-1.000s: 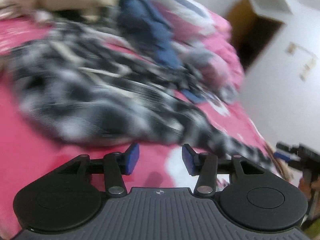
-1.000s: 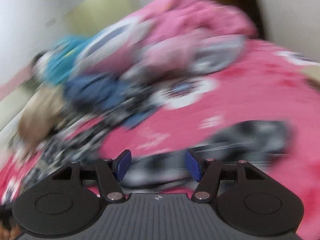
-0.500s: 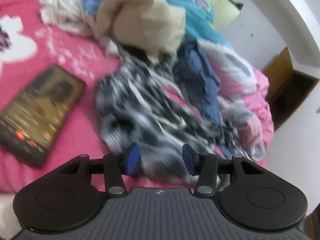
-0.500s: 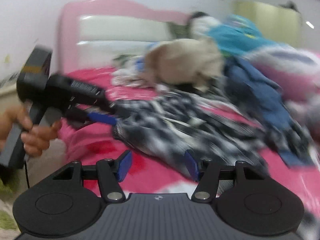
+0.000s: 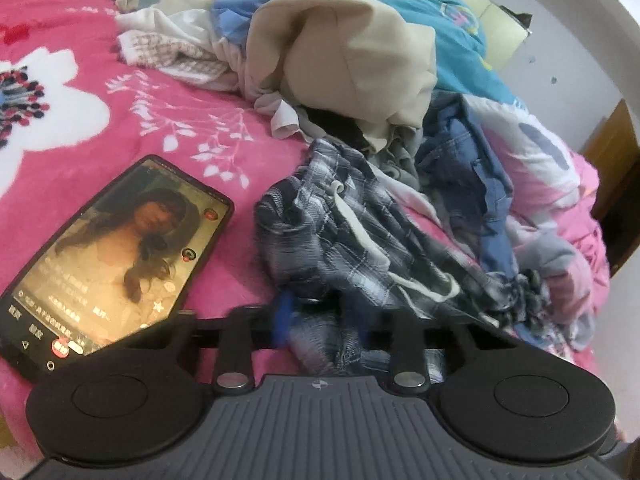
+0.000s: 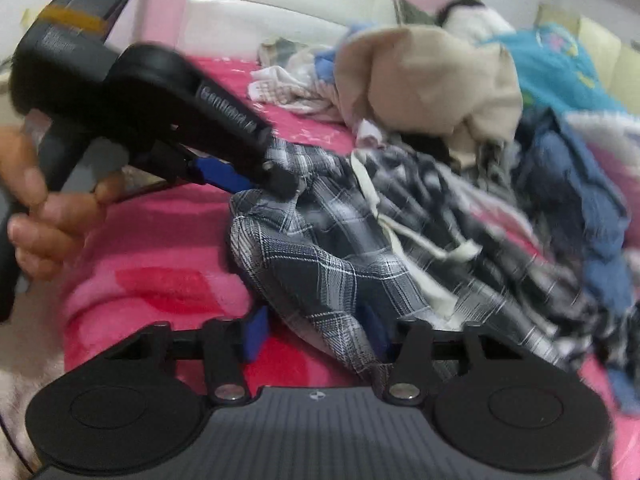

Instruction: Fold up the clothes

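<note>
Black-and-white plaid shorts point(image 5: 352, 240) with a white drawstring lie crumpled on the pink flowered blanket point(image 5: 120, 120); they also show in the right wrist view point(image 6: 320, 256). My left gripper point(image 5: 324, 320) is open, its blue pads either side of the waistband edge; it also shows from the side in the right wrist view point(image 6: 256, 180), touching the shorts' top. My right gripper point(image 6: 316, 334) is open with a fold of the shorts between its fingers.
A phone point(image 5: 116, 256) with a lit screen lies on the blanket left of the shorts. A pile of clothes sits behind: a beige garment point(image 5: 352, 52), a teal one point(image 5: 452, 40), blue jeans point(image 5: 472, 176). A pink headboard point(image 6: 240, 4) is at the back.
Both grippers have moved in onto the plaid shorts, which now lie between their fingers. The views have steadied from blur; the left gripper is closer to the right one.
</note>
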